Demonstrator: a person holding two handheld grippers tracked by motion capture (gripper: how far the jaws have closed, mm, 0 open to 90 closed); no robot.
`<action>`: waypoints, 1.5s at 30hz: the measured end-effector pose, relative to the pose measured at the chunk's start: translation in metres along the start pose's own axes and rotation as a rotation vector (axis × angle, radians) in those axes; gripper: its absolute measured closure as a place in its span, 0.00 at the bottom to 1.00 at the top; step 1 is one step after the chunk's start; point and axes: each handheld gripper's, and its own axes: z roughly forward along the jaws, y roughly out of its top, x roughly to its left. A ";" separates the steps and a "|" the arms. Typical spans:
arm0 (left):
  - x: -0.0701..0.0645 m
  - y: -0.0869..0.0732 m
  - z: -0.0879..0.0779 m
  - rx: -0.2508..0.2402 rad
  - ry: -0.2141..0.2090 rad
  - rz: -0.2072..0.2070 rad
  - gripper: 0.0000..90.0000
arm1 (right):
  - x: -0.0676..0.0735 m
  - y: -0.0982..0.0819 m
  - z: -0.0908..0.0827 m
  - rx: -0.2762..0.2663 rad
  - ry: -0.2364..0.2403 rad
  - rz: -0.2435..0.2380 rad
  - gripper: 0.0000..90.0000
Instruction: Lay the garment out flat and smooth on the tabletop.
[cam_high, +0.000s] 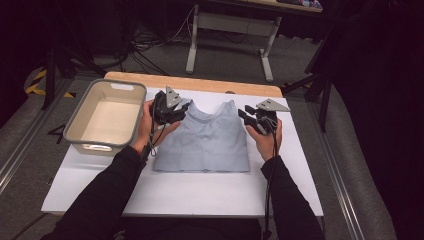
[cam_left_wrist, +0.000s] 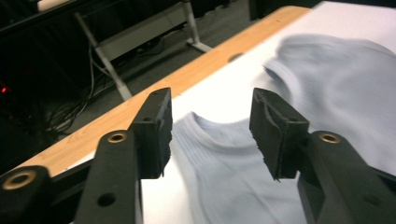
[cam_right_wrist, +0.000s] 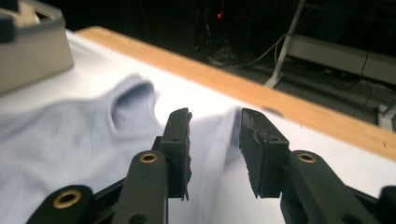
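Note:
A light blue sleeveless top (cam_high: 205, 140) lies flat on the white table cover, its neck toward the far edge. My left gripper (cam_high: 185, 107) hovers at the top's left shoulder strap. In the left gripper view its jaws (cam_left_wrist: 212, 135) stand open, and the strap (cam_left_wrist: 205, 154) lies on the cover beneath the gap. My right gripper (cam_high: 243, 116) is at the right shoulder strap. In the right gripper view its jaws (cam_right_wrist: 215, 154) are apart, with the blurred strap (cam_right_wrist: 217, 135) between them and no pad pressing on it.
A beige plastic bin (cam_high: 80, 125) stands on the table's left side, its rim close to my left hand; it also shows in the right gripper view (cam_right_wrist: 32, 51). The table's bare wooden far edge (cam_high: 200, 84) lies just past the top. A metal desk frame (cam_high: 192, 45) stands on the floor behind.

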 end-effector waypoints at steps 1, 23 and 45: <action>-0.003 -0.003 -0.003 0.002 -0.021 0.006 0.54 | -0.002 -0.005 -0.001 0.020 0.010 -0.003 0.72; -0.045 -0.102 -0.071 0.156 -0.319 0.154 0.34 | -0.020 -0.059 0.005 0.235 0.139 0.003 0.72; -0.045 -0.109 -0.064 0.256 -0.352 0.241 0.93 | -0.003 -0.044 -0.014 0.302 0.085 -0.104 0.90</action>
